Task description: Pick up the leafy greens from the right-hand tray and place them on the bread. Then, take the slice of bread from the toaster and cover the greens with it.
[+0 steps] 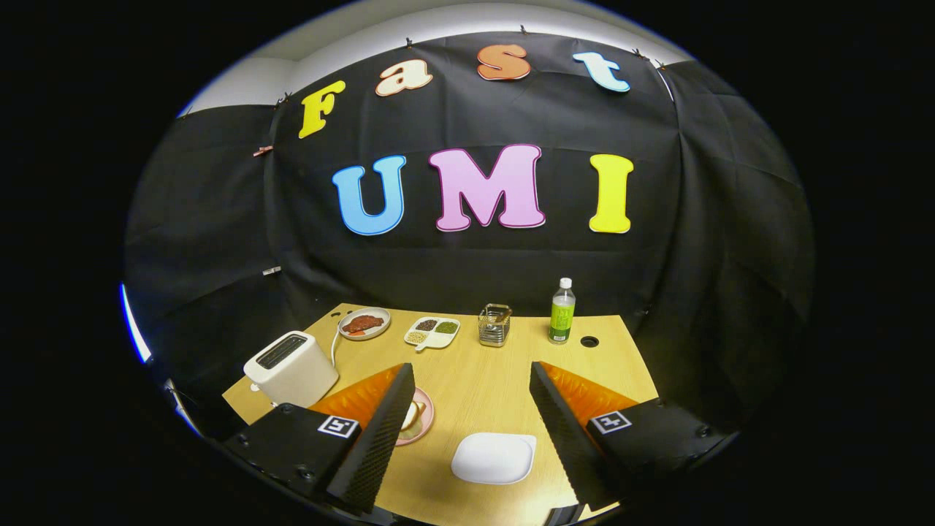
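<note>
the gripper [472, 409] hangs above the wooden table [475, 380], fingers spread wide and holding nothing. a white tray [494, 458] lies between them low in the frame. bread [410, 415] on a pink plate [422, 420] peeks past the left finger; the toaster [291, 369] sits further left. greens can't be made out.

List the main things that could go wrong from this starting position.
1. The white tray between the open tool's fingers looks bare; no greens are visible on it, so the first grasp may find nothing.
2. The bread on the pink plate is partly hidden behind one finger, so placement there may be misjudged.
3. The toaster stands close beside that plate; reaching for either could bump the other.
</note>
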The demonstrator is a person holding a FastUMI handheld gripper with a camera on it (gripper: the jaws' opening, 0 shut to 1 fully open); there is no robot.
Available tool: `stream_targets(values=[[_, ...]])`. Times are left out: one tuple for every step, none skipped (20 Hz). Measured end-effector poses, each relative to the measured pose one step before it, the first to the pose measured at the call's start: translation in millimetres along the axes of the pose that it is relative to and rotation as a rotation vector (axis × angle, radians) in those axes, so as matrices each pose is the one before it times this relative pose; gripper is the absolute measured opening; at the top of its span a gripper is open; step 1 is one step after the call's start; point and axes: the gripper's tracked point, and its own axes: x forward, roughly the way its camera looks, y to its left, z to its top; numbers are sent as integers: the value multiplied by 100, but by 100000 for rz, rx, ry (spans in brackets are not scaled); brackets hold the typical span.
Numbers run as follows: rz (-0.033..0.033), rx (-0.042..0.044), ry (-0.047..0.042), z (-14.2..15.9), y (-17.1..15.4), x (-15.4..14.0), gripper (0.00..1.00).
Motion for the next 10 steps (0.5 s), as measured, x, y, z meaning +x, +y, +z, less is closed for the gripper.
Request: stream_targets(values=[[99,85,125,-9,-80,-18,99],[-39,-163,-10,13,-76,-110,99],[-57,-155,13,-76,-64,-181,99],[-18,-172,18,-64,-24,-122,99],[-383,-226,-42,-77,-108,-96,98],[-128,-238,204,-106,-57,-19,98],[-193,-8,76,-60,-109,-179,98],[110,48,116,14,6,-157,99],[12,146,-44,3,-24,-163,99],[87,73,-40,-34,-7,-81,99]])
